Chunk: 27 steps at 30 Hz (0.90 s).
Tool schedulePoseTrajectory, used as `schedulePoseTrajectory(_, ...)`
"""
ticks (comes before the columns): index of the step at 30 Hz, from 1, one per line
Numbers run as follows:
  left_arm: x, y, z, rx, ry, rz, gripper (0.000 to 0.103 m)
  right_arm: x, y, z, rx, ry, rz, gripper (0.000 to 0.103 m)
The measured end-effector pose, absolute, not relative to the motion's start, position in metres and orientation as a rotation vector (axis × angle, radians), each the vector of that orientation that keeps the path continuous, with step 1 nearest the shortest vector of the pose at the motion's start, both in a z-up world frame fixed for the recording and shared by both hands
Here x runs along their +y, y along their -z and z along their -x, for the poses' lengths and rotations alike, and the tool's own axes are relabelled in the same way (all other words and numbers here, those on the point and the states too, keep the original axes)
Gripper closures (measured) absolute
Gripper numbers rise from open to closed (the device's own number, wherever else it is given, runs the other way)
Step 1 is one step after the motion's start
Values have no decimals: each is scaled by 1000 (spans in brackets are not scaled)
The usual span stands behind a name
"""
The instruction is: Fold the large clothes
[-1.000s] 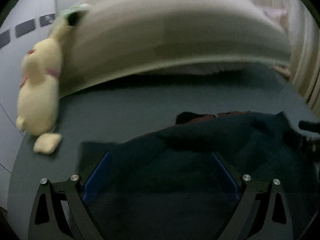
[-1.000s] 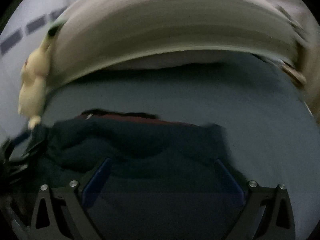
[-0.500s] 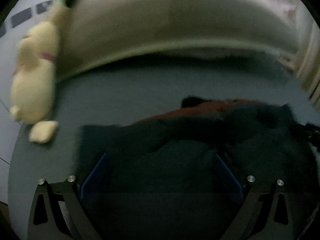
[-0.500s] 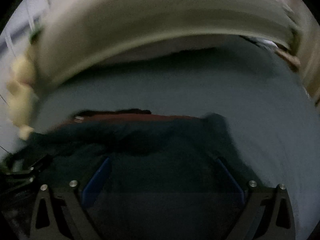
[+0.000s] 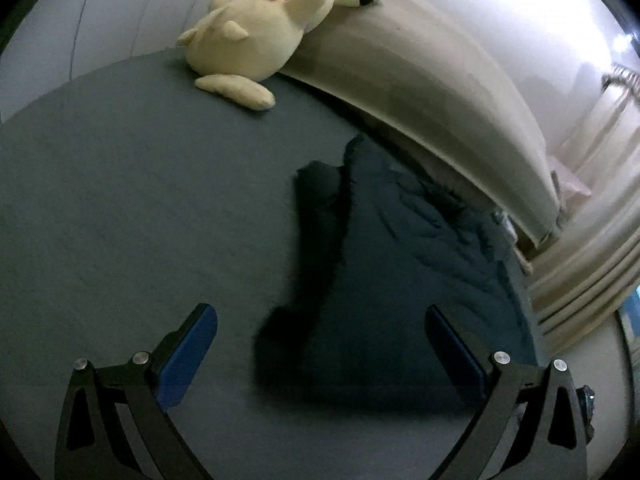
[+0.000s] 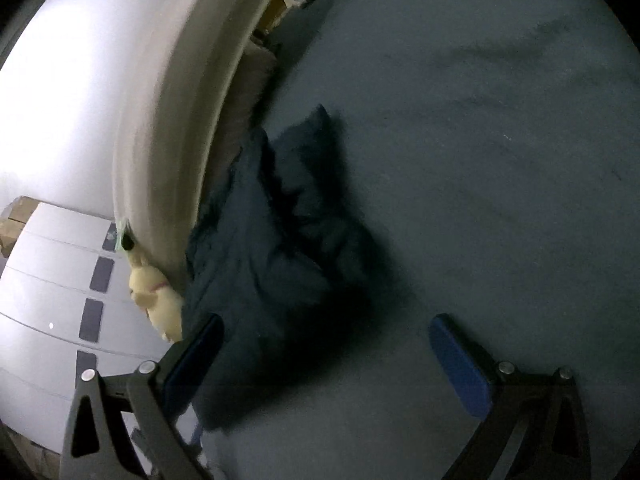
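A dark navy garment (image 5: 384, 264) lies bunched on the grey-blue bed sheet (image 5: 140, 208), close to the beige headboard. In the right wrist view the garment (image 6: 276, 264) is a crumpled heap left of centre. My left gripper (image 5: 320, 344) is open and empty, its blue pads (image 5: 188, 356) wide apart above the garment's near edge. My right gripper (image 6: 326, 356) is open and empty, its left pad by the garment's near edge and its right pad (image 6: 460, 364) over bare sheet.
A yellow plush toy (image 5: 256, 36) lies at the head of the bed against the curved beige headboard (image 5: 420, 80); it also shows in the right wrist view (image 6: 154, 296). Pale curtains (image 5: 592, 264) hang at right. A white wardrobe (image 6: 52, 300) stands beside the bed.
Both grippers have pulled back from the garment and turned sideways. The garment now lies as a narrower crumpled heap, and its red lining no longer shows.
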<state>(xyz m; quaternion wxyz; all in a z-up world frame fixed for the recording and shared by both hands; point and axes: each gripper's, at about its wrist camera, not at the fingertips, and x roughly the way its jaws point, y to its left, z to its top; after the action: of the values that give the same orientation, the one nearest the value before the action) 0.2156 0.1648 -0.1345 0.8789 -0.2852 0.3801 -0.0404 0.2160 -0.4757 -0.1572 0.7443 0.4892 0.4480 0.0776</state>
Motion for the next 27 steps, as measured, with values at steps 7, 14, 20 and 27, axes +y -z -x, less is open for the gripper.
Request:
schedulePoseTrajectory(7, 145, 158, -228, 911, -1, 622, 15, -458, 166, -237, 1028, -131, -1043, 10)
schedulePoseTrajectory(14, 134, 124, -231, 931, 26, 497, 96, -436, 124, -259, 1062, -138, -855, 87)
schedulePoseTrajectory(20, 137, 135, -221, 964, 56, 392, 90, -426, 108, -232, 1042, -125, -772, 79)
schedulePoseTrajectory(27, 186, 108, -216, 810, 63, 457, 17, -461, 127, -217, 1028, -117, -795, 20)
